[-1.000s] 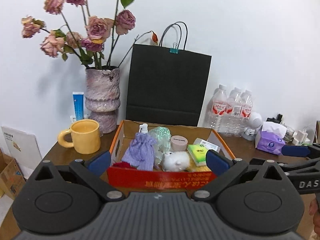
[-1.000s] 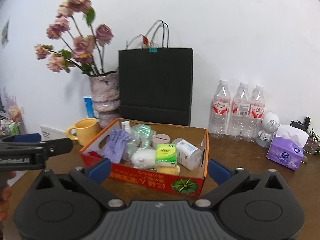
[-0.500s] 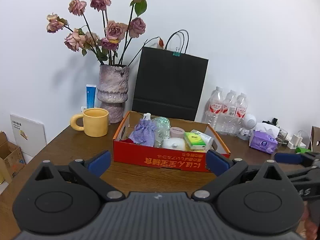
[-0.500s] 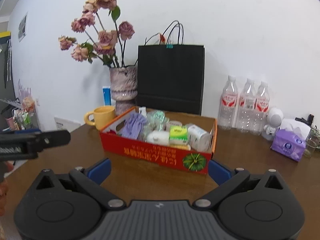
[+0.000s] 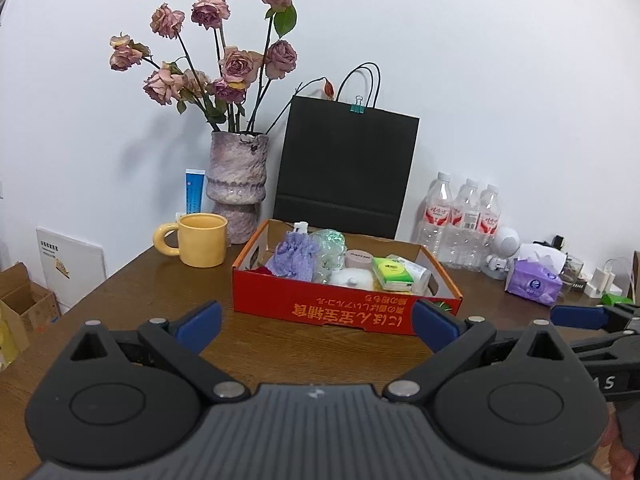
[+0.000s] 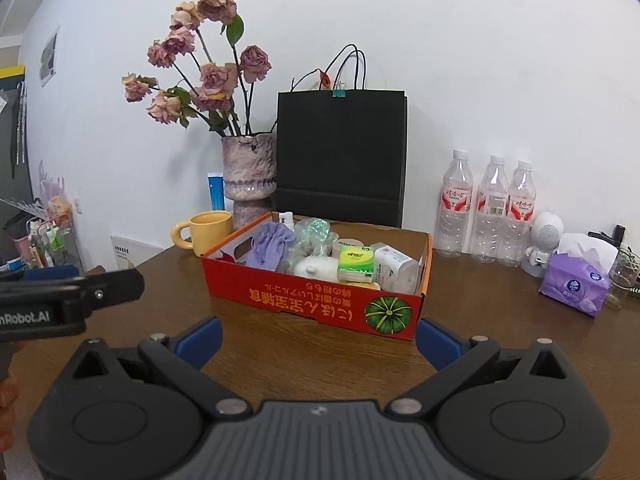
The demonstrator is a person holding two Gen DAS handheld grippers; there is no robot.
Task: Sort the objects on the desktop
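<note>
Both tools are hovering low over the brown surface [image 5: 132,296], short of the box, holding nothing. The left tool [image 5: 316,322] is sitting with its blue-tipped fingers spread wide; the right tool [image 6: 318,336] is spread just as wide.

Just beyond the fingertips the red cardboard box [image 6: 304,300] is standing on the surface, its printed front facing the cameras. Inside, from left to right, are lying a lavender drawstring pouch [image 5: 294,258], a crinkled greenish wrapper bundle [image 5: 330,246], a white rounded item [image 5: 352,278], a round pink-lidded tin [image 5: 358,257], a green tissue pack [image 6: 354,262] and a white wrapped pack [image 6: 394,270]. A small white spray top [image 5: 300,227] is poking up at the back left corner.

Behind the box, a yellow mug [image 5: 200,245] is sitting at the left, then a mottled vase [image 5: 237,184] holding dried roses [image 5: 224,64], and a black paper bag [image 5: 346,168] against the wall. Three water bottles [image 6: 490,208] are standing at the right, with a purple tissue pack [image 6: 574,284] nearer the edge.

Only the right wrist view is showing the pumpkin picture [image 6: 387,314] on the box corner; only the left wrist view is showing cardboard cartons [image 5: 24,304] on the floor.
</note>
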